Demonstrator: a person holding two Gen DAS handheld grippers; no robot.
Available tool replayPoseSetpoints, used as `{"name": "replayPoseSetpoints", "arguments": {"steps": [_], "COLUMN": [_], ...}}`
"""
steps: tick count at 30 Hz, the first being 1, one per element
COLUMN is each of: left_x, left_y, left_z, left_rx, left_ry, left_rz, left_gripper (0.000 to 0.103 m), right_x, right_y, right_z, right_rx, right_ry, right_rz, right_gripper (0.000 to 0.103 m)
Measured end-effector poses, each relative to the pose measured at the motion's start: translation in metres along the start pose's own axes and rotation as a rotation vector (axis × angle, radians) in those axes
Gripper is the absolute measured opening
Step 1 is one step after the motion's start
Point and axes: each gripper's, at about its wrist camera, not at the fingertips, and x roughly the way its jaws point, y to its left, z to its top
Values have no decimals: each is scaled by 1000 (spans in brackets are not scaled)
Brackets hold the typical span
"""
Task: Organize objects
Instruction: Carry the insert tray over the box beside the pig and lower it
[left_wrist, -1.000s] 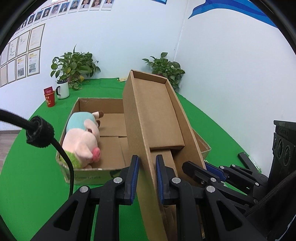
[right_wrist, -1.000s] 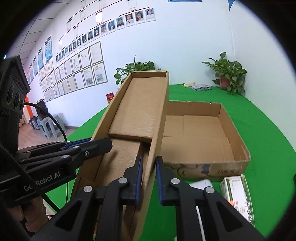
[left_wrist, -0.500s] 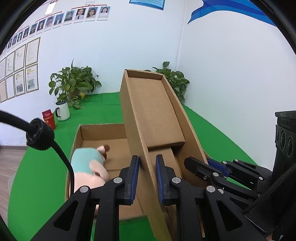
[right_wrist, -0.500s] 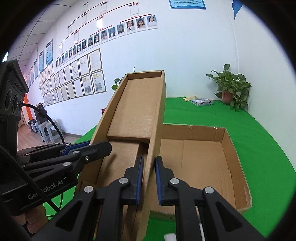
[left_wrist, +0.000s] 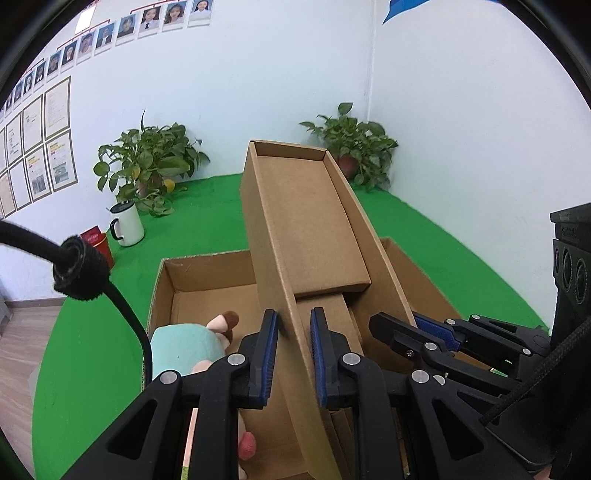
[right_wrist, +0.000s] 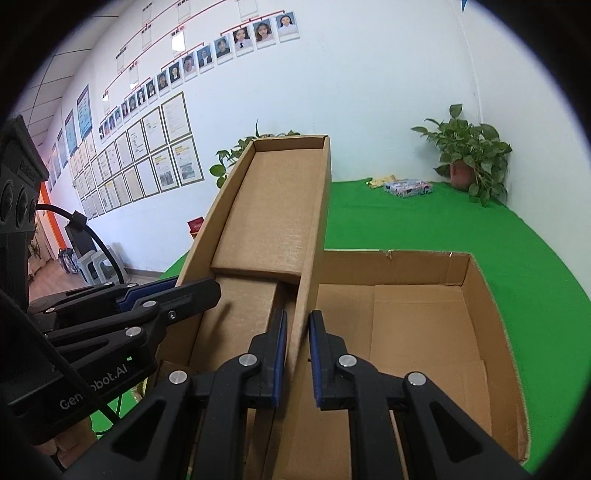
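**Over the open carton, lid held by both side walls**

At the centre of both views, the lid (left_wrist: 310, 229) hangs tilted above the big carton (left_wrist: 207, 273), far end raised. The left gripper (left_wrist: 291, 354) pinches the lid's left wall between its fingers; the right gripper (right_wrist: 295, 354) pinches the right wall the same way. The plush toy (left_wrist: 184, 347) lies in the carton's lower-left corner, under the left fingers. To my eye, the trick now is levelling the lid, keeping both hands in step, squaring its corners to the carton's rim, and watching that the toy's head doesn't snag the wall.
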Motion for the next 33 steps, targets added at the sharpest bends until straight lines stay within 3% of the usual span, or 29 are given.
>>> {"name": "replayPoseSetpoints", "arguments": {"steps": [10,17,22,33], "left_x": [77,99,99,59], "left_y": [9,8,10,14], "left_z": [-52,-87,-101,-119], "left_rx": [11,20,-10,-51], "left_ry": [191,260,289,285], "left_rz": [76,147,146,119], "left_gripper": [13,12,13,13], "right_x": [49,67,77,79], "right_y": [-6,-7,-8,-6], "right_z": [-43,-51,-56,-56], "right_rx": [84,85,78,65], "right_ry": [189,310,375,433], "right_rz": [45,81,91,119], "right_gripper": [11,11,12,21]}}
